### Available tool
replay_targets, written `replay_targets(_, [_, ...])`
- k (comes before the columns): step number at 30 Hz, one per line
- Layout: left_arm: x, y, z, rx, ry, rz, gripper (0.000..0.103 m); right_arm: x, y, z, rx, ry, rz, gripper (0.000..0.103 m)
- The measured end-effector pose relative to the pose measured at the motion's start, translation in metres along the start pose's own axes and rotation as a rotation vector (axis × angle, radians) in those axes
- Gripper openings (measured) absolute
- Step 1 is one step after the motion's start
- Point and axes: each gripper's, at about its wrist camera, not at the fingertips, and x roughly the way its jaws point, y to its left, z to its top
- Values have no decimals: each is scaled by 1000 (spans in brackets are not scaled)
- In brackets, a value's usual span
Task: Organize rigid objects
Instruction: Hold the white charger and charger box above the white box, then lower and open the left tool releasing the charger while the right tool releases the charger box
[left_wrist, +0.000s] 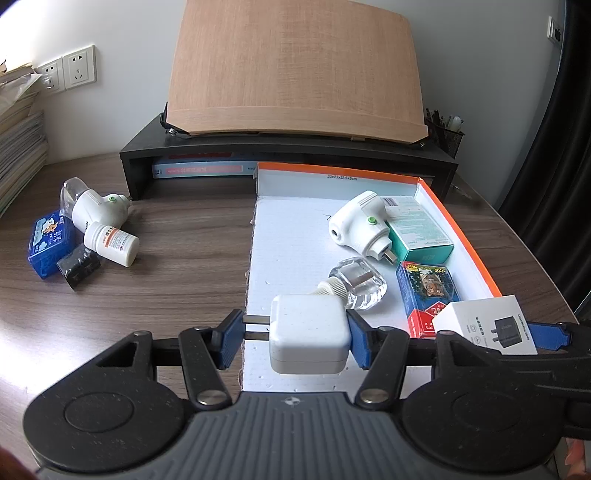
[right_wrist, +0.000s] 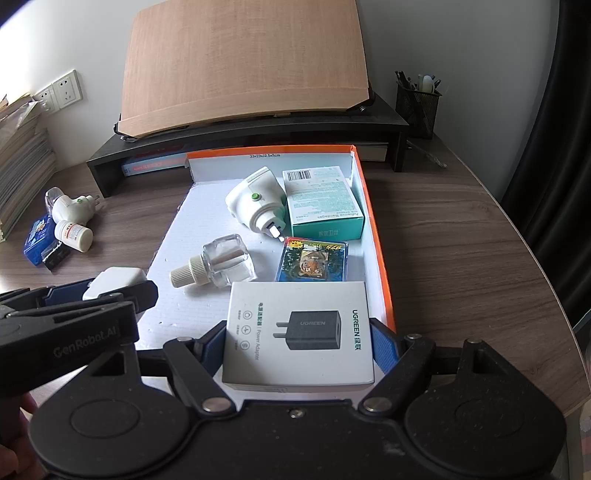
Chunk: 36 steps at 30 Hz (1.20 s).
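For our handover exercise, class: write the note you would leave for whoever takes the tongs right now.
Left tongs: shut on the white charger, held over the box's near-left edge.
Right tongs: shut on the white adapter box, over the near-right corner.
Done: in the cardboard box lie a white plug-in, clear bottle, teal carton and card pack.
Left: set both held items down inside, then fetch the second plug-in, pill bottle, blue pack and black block from the desk.

- Your left gripper clamps a white charger, prongs pointing left.
- It hangs over the near edge of the orange-rimmed box.
- A clear bottle lies just beyond.
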Motion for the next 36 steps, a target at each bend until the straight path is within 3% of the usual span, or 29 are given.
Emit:
replay_targets(28, [-2, 1, 0, -9, -6, 3, 59, 0, 5, -4, -25, 29, 38, 93])
replay_targets(36, [-3, -1, 0, -12, -10, -1, 59, -9, 1, -3, -13, -16, 18, 93])
